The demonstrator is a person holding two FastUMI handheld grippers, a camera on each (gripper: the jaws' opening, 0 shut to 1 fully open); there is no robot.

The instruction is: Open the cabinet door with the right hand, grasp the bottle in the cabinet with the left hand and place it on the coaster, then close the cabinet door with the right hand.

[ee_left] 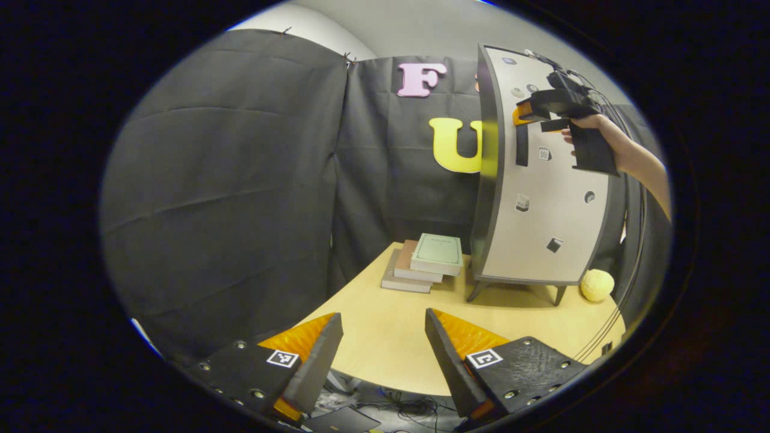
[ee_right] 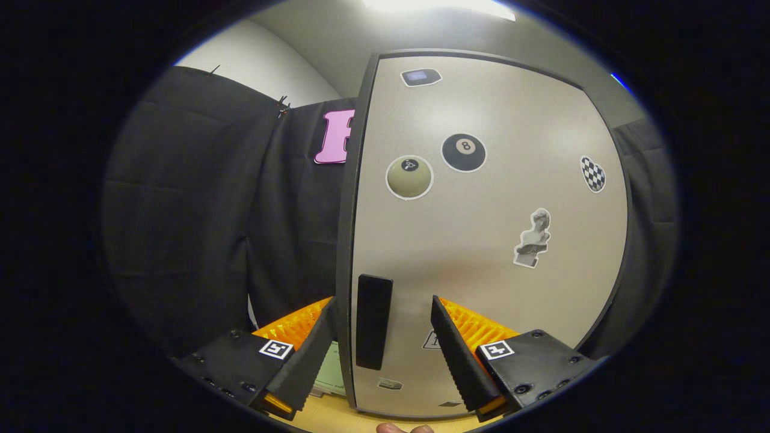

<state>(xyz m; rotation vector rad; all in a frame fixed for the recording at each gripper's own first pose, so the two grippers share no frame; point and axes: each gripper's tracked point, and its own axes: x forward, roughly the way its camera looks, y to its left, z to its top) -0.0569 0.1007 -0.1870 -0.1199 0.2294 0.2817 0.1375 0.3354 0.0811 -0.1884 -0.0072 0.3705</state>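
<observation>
The cabinet [ee_left: 541,216] stands on short legs at the table's far right, and its pale, sticker-covered door [ee_right: 481,240] looks shut. A black vertical handle [ee_right: 373,322] sits near the door's left edge. My right gripper [ee_right: 383,299] is open, right up at the door, with the handle between its two fingers but not pinched. In the left gripper view a hand holds that right gripper [ee_left: 522,113] at the top of the handle [ee_left: 521,145]. My left gripper [ee_left: 382,314] is open and holds nothing, low over the table's near edge.
A stack of books [ee_left: 424,264] lies on the wooden table [ee_left: 385,337] left of the cabinet. A yellow ball [ee_left: 597,284] rests by the cabinet's right leg. Cables hang down at the right and lie on the floor below the table edge.
</observation>
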